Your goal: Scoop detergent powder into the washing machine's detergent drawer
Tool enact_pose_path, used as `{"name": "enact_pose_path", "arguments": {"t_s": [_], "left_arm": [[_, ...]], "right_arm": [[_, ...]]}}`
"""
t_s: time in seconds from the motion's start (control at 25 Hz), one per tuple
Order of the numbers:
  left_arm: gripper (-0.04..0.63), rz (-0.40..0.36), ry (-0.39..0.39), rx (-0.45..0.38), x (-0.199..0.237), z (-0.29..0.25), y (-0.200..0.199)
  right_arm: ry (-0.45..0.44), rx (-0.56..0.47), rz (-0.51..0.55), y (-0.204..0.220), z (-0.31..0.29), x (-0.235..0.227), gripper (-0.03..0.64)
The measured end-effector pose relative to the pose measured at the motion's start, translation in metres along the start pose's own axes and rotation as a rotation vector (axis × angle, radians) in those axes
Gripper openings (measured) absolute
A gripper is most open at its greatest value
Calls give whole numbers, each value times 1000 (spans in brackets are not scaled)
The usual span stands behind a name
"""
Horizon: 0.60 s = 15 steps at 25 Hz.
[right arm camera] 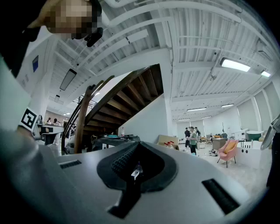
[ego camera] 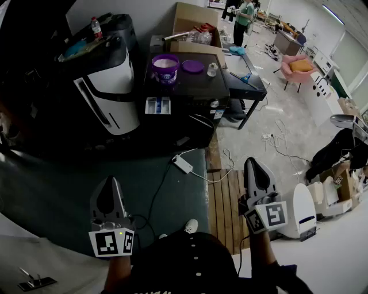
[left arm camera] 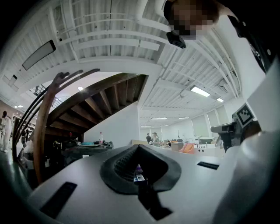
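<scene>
A purple tub of white detergent powder [ego camera: 165, 68] stands open on top of the black washing machine [ego camera: 195, 86], with its purple lid [ego camera: 192, 66] and a small white scoop [ego camera: 211, 69] beside it. The detergent drawer [ego camera: 157, 105] is pulled out at the machine's front left. Both grippers are held low and near me, far from the machine. My left gripper [ego camera: 109, 184] [left arm camera: 138, 146] is shut and holds nothing. My right gripper [ego camera: 253, 165] [right arm camera: 139, 144] is shut and holds nothing too. Both point towards the machine, and a sliver of the tub and drawer shows through the gap behind each pair of closed jaws.
A black-and-white appliance [ego camera: 106, 95] stands left of the machine. Cardboard boxes [ego camera: 192, 20] are behind it. A white power strip [ego camera: 183, 163] with cables lies on the green mat, beside a wooden pallet [ego camera: 223, 201]. A white device [ego camera: 302, 209] stands at the right; a person [ego camera: 244, 17] is far back.
</scene>
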<state>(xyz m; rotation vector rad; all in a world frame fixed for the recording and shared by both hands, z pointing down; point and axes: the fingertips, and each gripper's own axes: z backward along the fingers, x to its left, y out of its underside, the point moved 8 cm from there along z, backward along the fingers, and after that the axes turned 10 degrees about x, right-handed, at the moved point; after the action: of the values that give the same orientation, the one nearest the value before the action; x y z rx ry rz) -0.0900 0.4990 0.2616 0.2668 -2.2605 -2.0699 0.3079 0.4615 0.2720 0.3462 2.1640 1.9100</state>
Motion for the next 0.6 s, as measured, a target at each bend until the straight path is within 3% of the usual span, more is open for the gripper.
{"name": "enact_pose_path", "arguments": {"t_s": [0.6], "left_arm": [[6,-3,4,-1,-2,-1,3]], "right_arm": [[-22,5,3,6,-2,3,28]]}}
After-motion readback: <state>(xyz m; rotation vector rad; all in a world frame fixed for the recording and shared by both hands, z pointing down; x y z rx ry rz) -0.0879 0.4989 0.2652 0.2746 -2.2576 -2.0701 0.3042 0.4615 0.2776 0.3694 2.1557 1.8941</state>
